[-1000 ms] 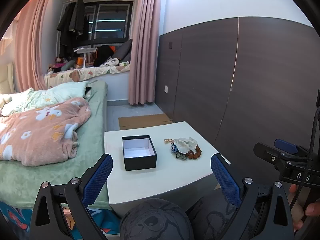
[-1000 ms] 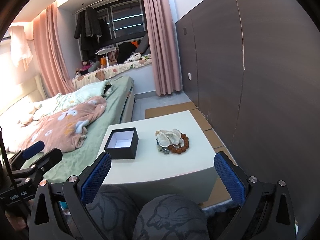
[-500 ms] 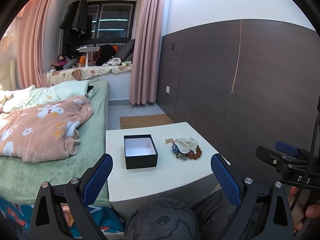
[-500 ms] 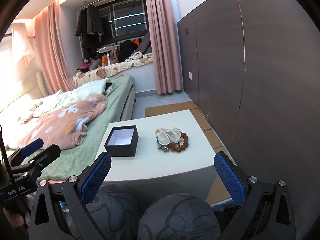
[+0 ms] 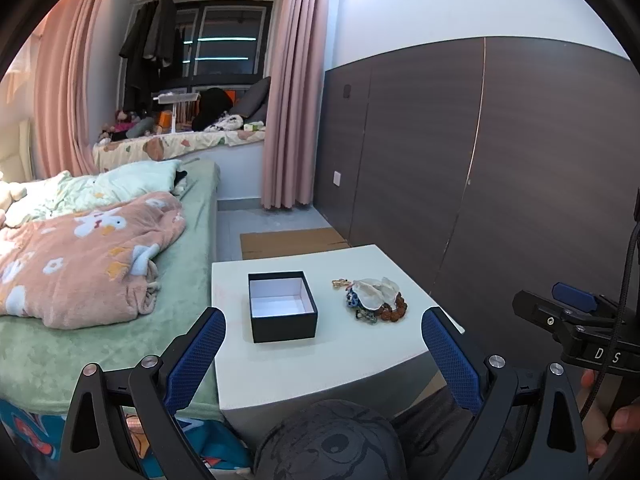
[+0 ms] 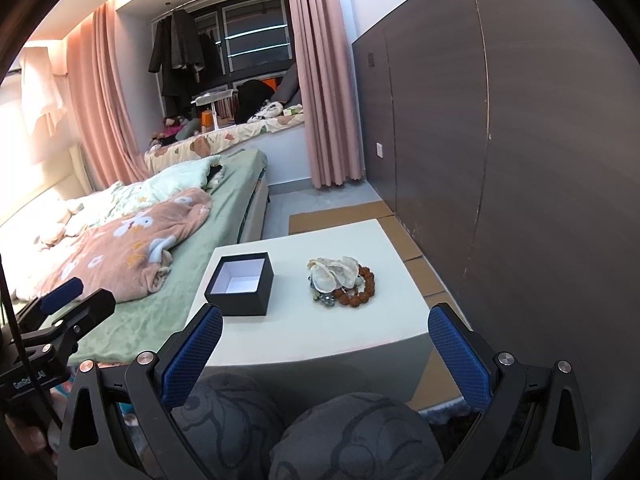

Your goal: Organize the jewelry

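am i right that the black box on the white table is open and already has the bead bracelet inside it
Not quite. The black box on the white table is open, but it is empty: the left wrist view shows only its white lining. The bead bracelet lies on the table beside the box, in the jewelry pile, as the right wrist view also shows.

one box (image 5: 283, 307), one jewelry pile (image 5: 375, 299), one table (image 5: 352, 356)
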Demonstrator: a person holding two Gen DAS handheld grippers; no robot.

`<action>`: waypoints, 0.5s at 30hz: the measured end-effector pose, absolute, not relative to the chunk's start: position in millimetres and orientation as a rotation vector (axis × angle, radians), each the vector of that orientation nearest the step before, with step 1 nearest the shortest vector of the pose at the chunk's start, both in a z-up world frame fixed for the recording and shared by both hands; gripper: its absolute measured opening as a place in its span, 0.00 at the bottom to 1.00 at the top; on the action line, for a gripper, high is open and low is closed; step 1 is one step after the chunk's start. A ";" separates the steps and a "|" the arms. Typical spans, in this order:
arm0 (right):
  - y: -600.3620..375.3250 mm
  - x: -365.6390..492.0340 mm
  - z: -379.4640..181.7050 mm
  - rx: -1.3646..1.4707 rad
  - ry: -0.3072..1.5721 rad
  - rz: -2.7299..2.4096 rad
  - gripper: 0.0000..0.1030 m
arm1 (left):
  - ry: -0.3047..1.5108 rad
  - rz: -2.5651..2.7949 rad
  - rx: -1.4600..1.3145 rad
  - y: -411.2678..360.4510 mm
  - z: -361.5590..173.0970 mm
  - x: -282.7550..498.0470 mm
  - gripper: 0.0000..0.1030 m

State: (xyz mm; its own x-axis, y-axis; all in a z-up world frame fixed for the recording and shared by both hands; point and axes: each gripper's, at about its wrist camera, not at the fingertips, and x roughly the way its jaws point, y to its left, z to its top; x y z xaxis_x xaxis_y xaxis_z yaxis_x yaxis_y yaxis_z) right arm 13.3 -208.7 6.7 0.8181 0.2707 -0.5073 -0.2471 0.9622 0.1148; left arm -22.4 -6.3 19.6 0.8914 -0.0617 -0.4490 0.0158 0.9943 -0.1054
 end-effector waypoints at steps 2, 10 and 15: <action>-208.0 15.4 6.3 0.045 0.550 0.277 1.00 | 0.477 -0.040 -0.102 -6.1 18.7 -15.8 0.96; -207.2 51.8 0.1 0.059 0.591 0.275 1.00 | 0.522 -0.038 -0.108 -2.0 9.3 20.7 0.96; -211.6 81.3 -8.9 0.093 0.621 0.269 1.00 | 0.552 -0.039 -0.114 3.5 2.2 48.4 0.96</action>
